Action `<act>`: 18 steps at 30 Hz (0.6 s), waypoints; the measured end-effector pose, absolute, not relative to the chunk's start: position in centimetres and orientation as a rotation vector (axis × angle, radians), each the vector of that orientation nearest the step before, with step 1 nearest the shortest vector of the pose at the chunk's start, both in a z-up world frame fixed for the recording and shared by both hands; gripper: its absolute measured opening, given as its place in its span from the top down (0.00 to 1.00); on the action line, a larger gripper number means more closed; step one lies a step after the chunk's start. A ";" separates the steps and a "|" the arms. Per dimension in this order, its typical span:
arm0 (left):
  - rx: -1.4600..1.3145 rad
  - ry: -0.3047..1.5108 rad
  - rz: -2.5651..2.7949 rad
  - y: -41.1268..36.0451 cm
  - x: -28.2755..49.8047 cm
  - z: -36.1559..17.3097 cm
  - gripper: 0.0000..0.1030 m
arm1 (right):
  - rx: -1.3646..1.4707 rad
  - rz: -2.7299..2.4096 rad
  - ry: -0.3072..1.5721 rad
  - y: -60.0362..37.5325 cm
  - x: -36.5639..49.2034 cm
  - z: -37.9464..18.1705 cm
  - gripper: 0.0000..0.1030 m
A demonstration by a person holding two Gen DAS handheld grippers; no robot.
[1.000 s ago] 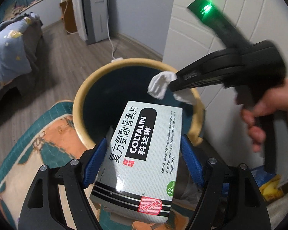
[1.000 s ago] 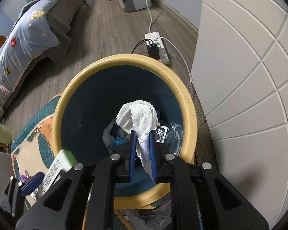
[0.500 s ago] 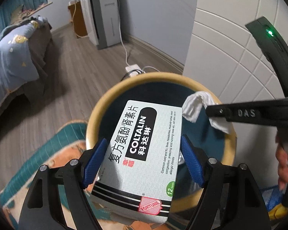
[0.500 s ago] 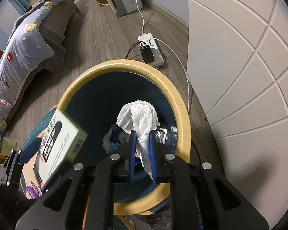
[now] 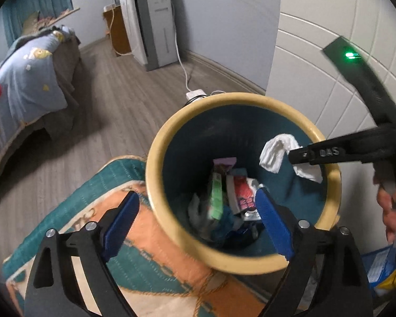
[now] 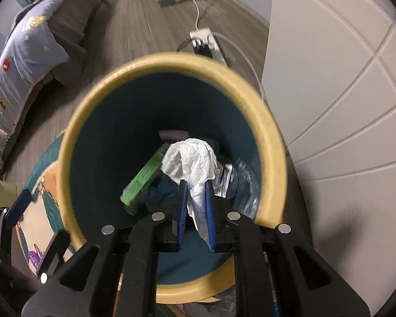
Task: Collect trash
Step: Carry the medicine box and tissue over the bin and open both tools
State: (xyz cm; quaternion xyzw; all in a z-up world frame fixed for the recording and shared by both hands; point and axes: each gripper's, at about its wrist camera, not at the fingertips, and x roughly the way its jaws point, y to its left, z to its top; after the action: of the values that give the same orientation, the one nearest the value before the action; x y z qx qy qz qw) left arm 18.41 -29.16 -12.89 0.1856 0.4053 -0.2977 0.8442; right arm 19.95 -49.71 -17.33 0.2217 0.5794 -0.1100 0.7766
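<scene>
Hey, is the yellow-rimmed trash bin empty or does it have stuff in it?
Not empty. The yellow-rimmed teal trash bin holds a green box, wrappers and other trash at the bottom.

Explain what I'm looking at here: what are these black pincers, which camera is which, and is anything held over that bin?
These are two handheld tools with blue-padded jaws; a person squeezes each one, and a camera on each looks along its fingers. The left view shows the left gripper open and empty above the yellow-rimmed bin, with the other tool reaching in from the right. The right view shows the right gripper shut on a crumpled white tissue over the bin's mouth. Inside lie a green box and other wrappers. The bin stands by a patterned rug.
</scene>
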 end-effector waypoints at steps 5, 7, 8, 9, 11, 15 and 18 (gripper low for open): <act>0.379 0.844 -0.631 -27.7 17.7 -12.6 0.11 | 0.436 -0.222 1.230 -48.3 21.0 -17.2 0.87; 0.376 0.839 -0.632 -27.4 17.7 -12.5 0.11 | 0.417 -0.233 1.219 -48.0 21.1 -17.0 0.83; 0.373 0.839 -0.632 -27.2 17.8 -12.5 0.11 | 0.407 -0.242 1.208 -48.0 21.2 -16.7 0.78; 0.367 0.841 -0.630 -27.0 17.8 -12.5 0.11 | 0.389 -0.262 1.194 -48.1 21.2 -16.4 0.77; 0.348 0.847 -0.628 -26.6 17.9 -12.5 0.11 | 0.372 -0.289 1.168 -48.4 21.0 -15.9 0.77; 0.308 0.852 -0.634 -25.9 17.9 -12.5 0.10 | 0.400 -0.311 1.167 -49.4 20.6 -15.8 0.77; 0.300 0.855 -0.631 -25.6 17.9 -12.5 0.09 | 0.381 -0.311 1.173 -49.1 20.5 -15.7 0.57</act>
State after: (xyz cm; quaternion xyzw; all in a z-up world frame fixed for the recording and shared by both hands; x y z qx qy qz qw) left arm 17.87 -25.62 -12.49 0.1425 0.4061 -0.2995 0.8515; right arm 20.51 -49.12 -15.67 0.1780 0.5476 -0.1451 0.8046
